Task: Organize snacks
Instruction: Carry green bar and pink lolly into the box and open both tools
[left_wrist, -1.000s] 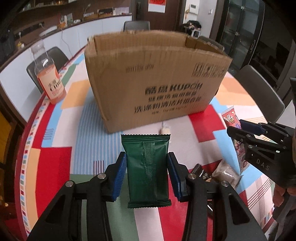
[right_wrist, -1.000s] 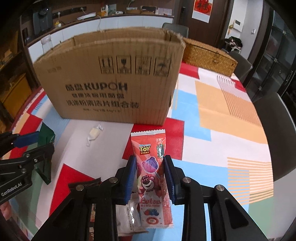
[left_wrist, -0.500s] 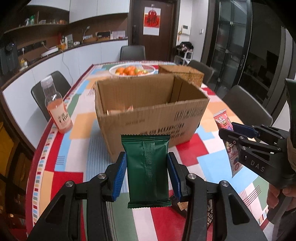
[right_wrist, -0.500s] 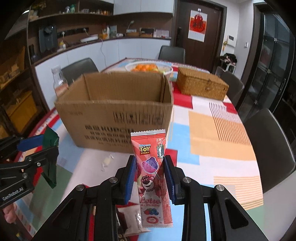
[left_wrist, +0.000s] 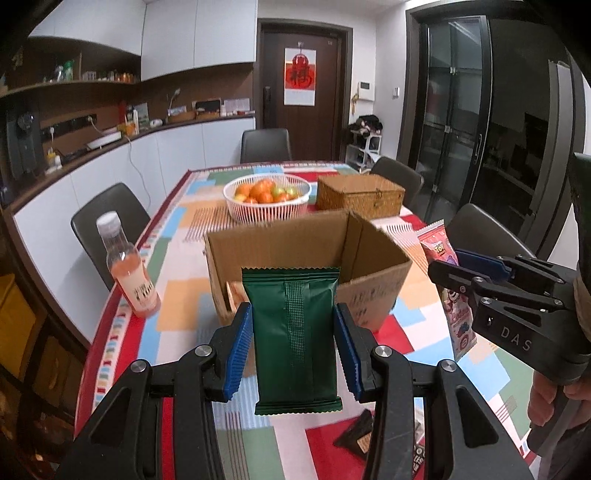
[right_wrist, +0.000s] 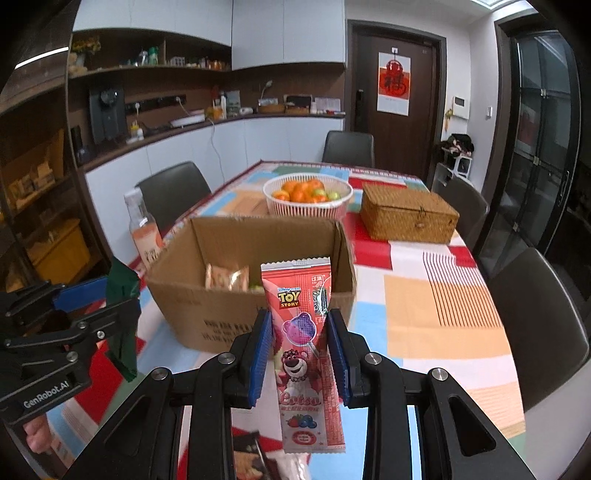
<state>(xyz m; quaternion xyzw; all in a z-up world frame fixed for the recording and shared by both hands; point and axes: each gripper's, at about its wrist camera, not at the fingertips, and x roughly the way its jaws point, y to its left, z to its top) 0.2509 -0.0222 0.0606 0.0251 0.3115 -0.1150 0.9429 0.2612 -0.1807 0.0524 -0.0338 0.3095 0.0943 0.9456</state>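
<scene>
I have both hands higher than they were a second ago: the open brown cardboard box (left_wrist: 310, 273), which filled each view and showed only its printed front wall, now sits lower at twelve o'clock, and I can look down past its rim.

Going left to right, my left gripper (left_wrist: 293, 349) pinches the dark green foil snack packet (left_wrist: 293, 332) by its long edges, blue pads pressed against both sides, the packet upright and clear of the counter (left_wrist: 177, 314). My right gripper (right_wrist: 299, 354) is pressed onto the narrow pink Toy Story lollipop wrapper (right_wrist: 304, 350), also upright and lifted.

Inside the box I see an orange-patterned snack pouch (right_wrist: 226, 277) leaning near the left wall, so some sorting is done. Both packets hang short of the box's near wall; I judge the lift gives enough height to carry them forward over the rim and release.
</scene>
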